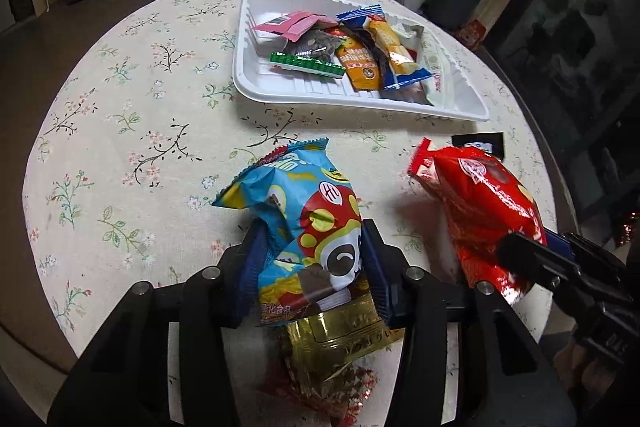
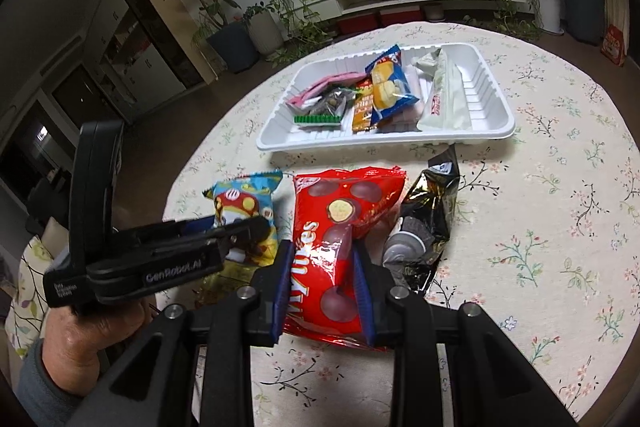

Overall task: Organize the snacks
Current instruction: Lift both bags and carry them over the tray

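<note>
Snacks partly sorted: several packets already in white tray (image 1: pixel 256 83), blue packet (image 1: pixel 304 227) pinched in left gripper (image 1: pixel 312 267) jaws, red packet (image 2: pixel 340 239) pinched in right gripper (image 2: pixel 322 291) jaws, black packet (image 2: pixel 424 227) left on worktop (image 1: pixel 120 147).

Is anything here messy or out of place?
Nothing is spilled or torn. The white tray holds its snacks in a loose, overlapping heap at one end. A black packet and a gold packet lie on the tablecloth outside the tray, beside the blue packet and red packet being gripped.
</note>
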`<state>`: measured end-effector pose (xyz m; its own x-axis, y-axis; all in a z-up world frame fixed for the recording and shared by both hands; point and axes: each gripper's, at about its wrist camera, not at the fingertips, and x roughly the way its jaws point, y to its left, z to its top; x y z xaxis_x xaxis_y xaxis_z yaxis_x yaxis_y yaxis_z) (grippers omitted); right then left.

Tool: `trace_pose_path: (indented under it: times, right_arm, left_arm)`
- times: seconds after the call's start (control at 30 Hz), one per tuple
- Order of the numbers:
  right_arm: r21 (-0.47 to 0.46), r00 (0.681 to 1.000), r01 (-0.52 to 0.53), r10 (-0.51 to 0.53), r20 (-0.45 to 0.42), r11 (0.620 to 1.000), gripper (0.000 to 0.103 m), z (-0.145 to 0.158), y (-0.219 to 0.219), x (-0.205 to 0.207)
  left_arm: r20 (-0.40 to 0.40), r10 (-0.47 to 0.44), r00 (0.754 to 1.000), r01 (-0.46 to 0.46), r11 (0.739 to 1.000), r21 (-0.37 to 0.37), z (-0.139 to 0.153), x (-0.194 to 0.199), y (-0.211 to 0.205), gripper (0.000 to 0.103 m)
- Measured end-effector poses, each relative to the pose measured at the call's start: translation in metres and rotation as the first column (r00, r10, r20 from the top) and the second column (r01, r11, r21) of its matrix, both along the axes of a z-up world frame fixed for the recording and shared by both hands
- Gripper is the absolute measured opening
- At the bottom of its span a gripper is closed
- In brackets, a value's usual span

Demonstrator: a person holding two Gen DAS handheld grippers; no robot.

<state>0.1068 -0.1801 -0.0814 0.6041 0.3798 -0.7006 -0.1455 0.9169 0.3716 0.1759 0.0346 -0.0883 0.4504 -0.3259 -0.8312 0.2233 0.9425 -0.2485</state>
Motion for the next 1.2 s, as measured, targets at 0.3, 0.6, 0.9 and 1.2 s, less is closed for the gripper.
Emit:
trace_pose_path:
  times: [0.3, 0.6, 0.9, 1.2]
  right_arm:
    - [0.153, 0.998, 0.063, -0.062, -0.01, 0.986, 0.031, 0.011, -0.036, -0.012]
    - [0.213, 0.977, 0.202, -0.213, 0.029, 0.956, 0.031, 0.054, -0.116, -0.007]
    - [0.085, 0.959, 0.195, -0.208, 0.193, 0.977, 0.031, 0.132, -0.13, 0.055]
    - [-0.019, 0.99, 0.086, -0.083, 0.115, 0.996, 0.031, 0.09, -0.075, 0.153]
  left_arm:
    - [0.031, -0.027, 0.999, 0.032, 0.989, -0.147, 0.033, -0.015, 0.019, 0.044]
    - [0.087, -0.025, 0.996, 0.044, 0.972, -0.229, 0.075, 0.017, 0.037, 0.044]
    - [0.168, -0.032, 0.985, 0.067, 0.976, -0.205, 0.128, 0.083, 0.031, 0.044]
    - [0.089, -0.075, 0.993, 0.089, 0.983, -0.16, 0.082, 0.147, -0.009, 0.044]
